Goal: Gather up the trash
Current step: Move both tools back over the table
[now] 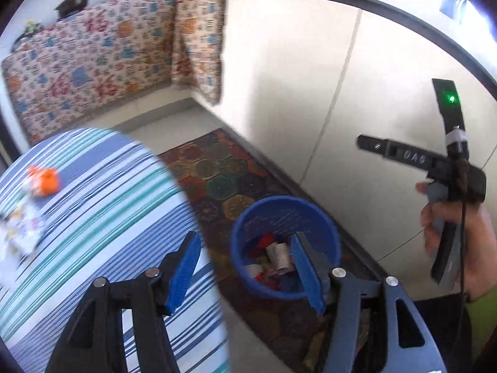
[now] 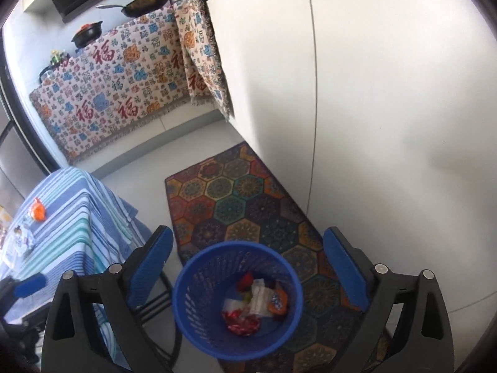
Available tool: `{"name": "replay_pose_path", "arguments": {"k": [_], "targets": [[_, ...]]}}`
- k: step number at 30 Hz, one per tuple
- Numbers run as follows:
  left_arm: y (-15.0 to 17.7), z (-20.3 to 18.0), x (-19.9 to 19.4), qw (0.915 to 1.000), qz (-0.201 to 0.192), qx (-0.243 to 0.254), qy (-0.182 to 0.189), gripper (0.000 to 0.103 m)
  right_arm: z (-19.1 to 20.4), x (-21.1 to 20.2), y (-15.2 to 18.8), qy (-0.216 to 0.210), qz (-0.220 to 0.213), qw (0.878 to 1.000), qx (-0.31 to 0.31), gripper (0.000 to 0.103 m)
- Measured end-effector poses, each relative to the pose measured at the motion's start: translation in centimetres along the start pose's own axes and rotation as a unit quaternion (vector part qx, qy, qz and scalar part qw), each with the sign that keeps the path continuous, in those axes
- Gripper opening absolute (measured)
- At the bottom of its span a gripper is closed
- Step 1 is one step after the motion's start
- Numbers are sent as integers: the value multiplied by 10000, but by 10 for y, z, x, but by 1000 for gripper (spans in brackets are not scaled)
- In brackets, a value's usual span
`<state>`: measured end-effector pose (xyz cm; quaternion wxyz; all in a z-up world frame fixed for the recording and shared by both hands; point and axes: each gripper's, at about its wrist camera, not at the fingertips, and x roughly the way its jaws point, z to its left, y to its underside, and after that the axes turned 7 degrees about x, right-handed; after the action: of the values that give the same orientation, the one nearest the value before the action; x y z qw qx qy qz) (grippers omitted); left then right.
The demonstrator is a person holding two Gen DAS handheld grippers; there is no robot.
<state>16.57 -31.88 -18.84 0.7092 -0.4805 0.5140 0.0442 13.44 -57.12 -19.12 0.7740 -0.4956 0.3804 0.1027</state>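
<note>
Wrappers (image 2: pixel 21 242) and an orange scrap (image 2: pixel 38 212) lie on the striped bench (image 2: pixel 77 217), well apart from the blue basket (image 2: pixel 186 307) on the floor, which already holds trash. Both the left gripper (image 1: pixel 245 267) and the right gripper (image 2: pixel 248 276) gape wide and empty. Though blurred, the wrappers look light, thin and crinkly, probably best pinched at a raised edge.
</note>
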Motion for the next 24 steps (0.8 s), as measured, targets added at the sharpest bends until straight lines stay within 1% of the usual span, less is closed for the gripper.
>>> {"name": "replay_pose_path", "arguments": {"k": [2, 6, 8, 11, 13, 14, 15, 17, 19, 21, 22, 24], "targets": [[24, 25, -13, 9994, 106, -176, -286, 62, 17, -2, 5, -55, -36, 9998, -194, 98], [70, 79, -35, 9945, 340, -572, -810, 62, 67, -8, 29, -407, 24, 9958, -821, 98], [94, 108, -46, 9905, 421, -756, -1070, 62, 100, -11, 47, -621, 158, 9918, -1106, 98], [122, 147, -62, 9842, 505, -929, -1421, 62, 158, -22, 82, -1059, 386, 9814, -1557, 98], [137, 176, -71, 9801, 547, -1051, -1593, 62, 200, -27, 109, -1297, 570, 9724, -1853, 98], [143, 188, -75, 9791, 539, -1110, -1620, 65, 218, -27, 120, -1373, 667, 9683, -1975, 98], [147, 198, -78, 9784, 508, -1171, -1626, 67, 234, -26, 129, -1399, 753, 9655, -2065, 98], [156, 221, -84, 9753, 492, -1281, -1733, 68, 266, -19, 145, -1401, 890, 9622, -2159, 98], [161, 236, -90, 9742, 486, -1320, -1765, 74, 290, -10, 153, -1354, 934, 9620, -2180, 98], [167, 251, -90, 9726, 515, -1389, -1794, 88, 312, 3, 158, -1240, 977, 9618, -2238, 98], [168, 256, -90, 9721, 516, -1406, -1804, 90, 323, 8, 159, -1170, 965, 9621, -2267, 98], [170, 267, -88, 9716, 489, -1425, -1826, 98, 340, 17, 162, -1048, 963, 9621, -2327, 98]]}}
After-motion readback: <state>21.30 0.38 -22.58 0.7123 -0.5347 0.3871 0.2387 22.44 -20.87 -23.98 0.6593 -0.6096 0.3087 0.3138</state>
